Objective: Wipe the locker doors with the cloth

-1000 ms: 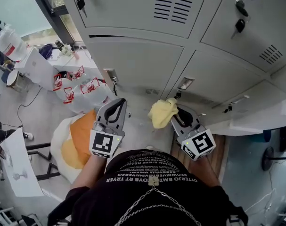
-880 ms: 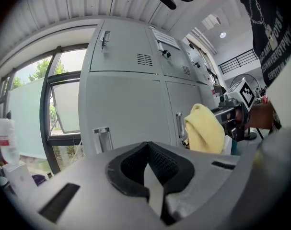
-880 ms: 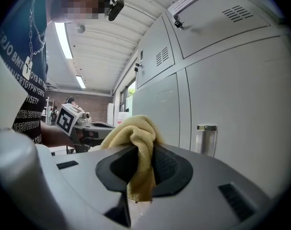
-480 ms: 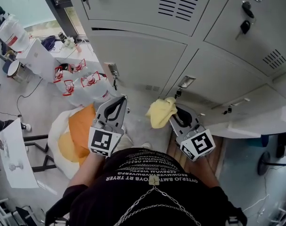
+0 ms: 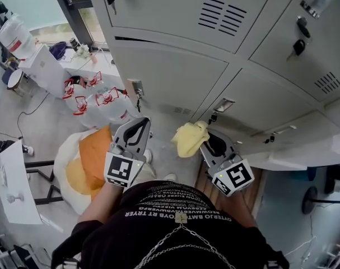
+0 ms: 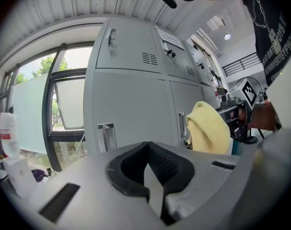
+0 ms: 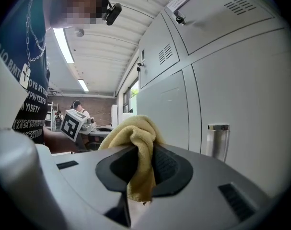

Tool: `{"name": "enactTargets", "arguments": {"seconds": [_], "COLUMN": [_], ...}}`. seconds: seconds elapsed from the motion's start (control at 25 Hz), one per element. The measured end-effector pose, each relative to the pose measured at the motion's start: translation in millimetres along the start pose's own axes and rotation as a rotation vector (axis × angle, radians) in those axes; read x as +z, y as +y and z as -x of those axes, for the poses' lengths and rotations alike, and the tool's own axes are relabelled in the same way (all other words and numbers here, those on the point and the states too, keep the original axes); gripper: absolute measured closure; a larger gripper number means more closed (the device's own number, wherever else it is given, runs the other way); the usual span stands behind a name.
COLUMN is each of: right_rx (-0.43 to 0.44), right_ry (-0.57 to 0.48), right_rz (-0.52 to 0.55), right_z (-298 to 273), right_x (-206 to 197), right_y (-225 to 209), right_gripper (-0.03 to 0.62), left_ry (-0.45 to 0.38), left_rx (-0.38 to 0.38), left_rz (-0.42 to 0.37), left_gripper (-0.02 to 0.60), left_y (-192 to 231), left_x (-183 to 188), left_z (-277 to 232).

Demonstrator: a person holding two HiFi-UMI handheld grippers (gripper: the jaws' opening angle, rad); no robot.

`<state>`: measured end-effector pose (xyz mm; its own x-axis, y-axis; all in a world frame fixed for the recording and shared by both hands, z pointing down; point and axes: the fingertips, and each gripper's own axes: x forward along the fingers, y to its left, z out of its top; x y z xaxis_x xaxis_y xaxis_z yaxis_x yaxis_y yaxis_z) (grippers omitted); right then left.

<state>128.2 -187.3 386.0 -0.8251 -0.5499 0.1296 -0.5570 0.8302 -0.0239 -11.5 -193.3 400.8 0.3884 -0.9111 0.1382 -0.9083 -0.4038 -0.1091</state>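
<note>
Now the soft yellow cloth (image 5: 189, 140) is being pinched tight by the right gripper (image 5: 208, 140), near the grey metal locker doors (image 5: 175, 83). The left gripper (image 5: 140, 125) is being held closed on nothing. Wiping is probably not being done yet.

Head camera: set above the person, it faces steeply down the grey locker doors (image 5: 175, 77) to the floor (image 5: 41, 122), with both grippers near the frame's lower middle. The left gripper (image 5: 139, 125) carries a camera low behind its jaws, aimed up at the doors from close range, a window (image 6: 64, 104) at its left edge. The right gripper (image 5: 210, 137) carries its own, looking along the door fronts just beside it into the room beyond. All three views share the doors and the yellow cloth (image 5: 189, 139); each gripper view catches the other gripper.
</note>
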Motion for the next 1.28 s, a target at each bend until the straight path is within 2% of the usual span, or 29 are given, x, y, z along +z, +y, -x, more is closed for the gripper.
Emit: {"name": "enactTargets", "arguments": {"seconds": [0.2, 0.64, 1.28], "right_rx": [0.0, 0.01, -0.003], "right_ry": [0.001, -0.04, -0.172], "right_rz": [0.029, 0.043, 0.087], "right_z": [-13, -56, -116], "right_x": [7, 40, 122], "right_y": [0, 2, 4], "right_gripper": [0.53, 0.53, 0.53], "left_ry": [-0.001, -0.012, -0.034], "left_rx": [0.002, 0.043, -0.045], "left_rz": [-0.005, 0.002, -0.036], "left_gripper": [0.575, 0.576, 0.577], "left_y": [11, 65, 119], "left_x": [-3, 0, 4], "left_z": [-1, -5, -33]}}
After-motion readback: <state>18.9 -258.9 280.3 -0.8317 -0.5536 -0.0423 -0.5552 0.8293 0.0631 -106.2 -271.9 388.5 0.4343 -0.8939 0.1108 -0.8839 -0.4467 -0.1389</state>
